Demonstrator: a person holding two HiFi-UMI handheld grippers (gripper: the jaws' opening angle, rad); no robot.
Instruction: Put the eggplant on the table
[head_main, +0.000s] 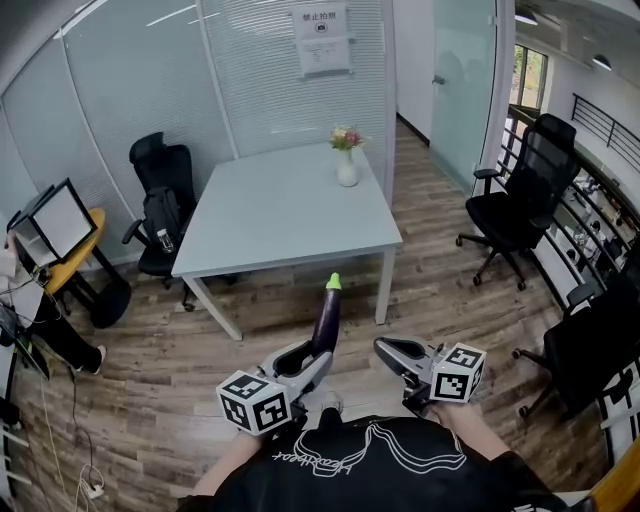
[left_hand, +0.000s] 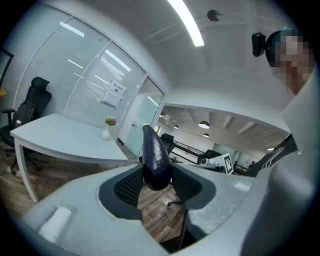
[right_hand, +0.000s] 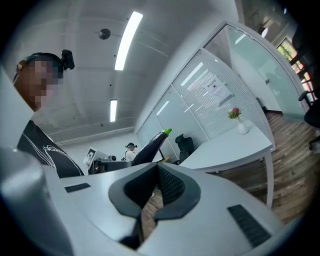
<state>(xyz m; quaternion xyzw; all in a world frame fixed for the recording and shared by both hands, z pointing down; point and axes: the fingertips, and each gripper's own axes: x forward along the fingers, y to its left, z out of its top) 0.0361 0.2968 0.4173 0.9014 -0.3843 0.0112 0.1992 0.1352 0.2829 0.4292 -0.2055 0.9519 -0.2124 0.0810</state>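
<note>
- Pinching the thick end of the glossy dark purple eggplant between their black ribbed pads, the left tongs stand spread to the vegetable's width and hold it in the air.
- The eggplant's green cap points up and away from the person, toward the pale grey square worktop. It hangs over the brown wooden plank floor, short of the worktop's near edge and touching nothing but the pads.
- Seen from the right gripper view, the eggplant slants up to the right, beyond the pads and clear of them.
- The right tongs are pressed together at the tips with nothing between them, just beside the left pair and about level with it.
- Each pair carries a white cube with black square markers, the left one and the right one, near the person's black printed shirt.
- A small white vase of flowers stands at the worktop's far right corner.
- One black office chair sits at the worktop's left side; another stands well apart to the right.
</note>
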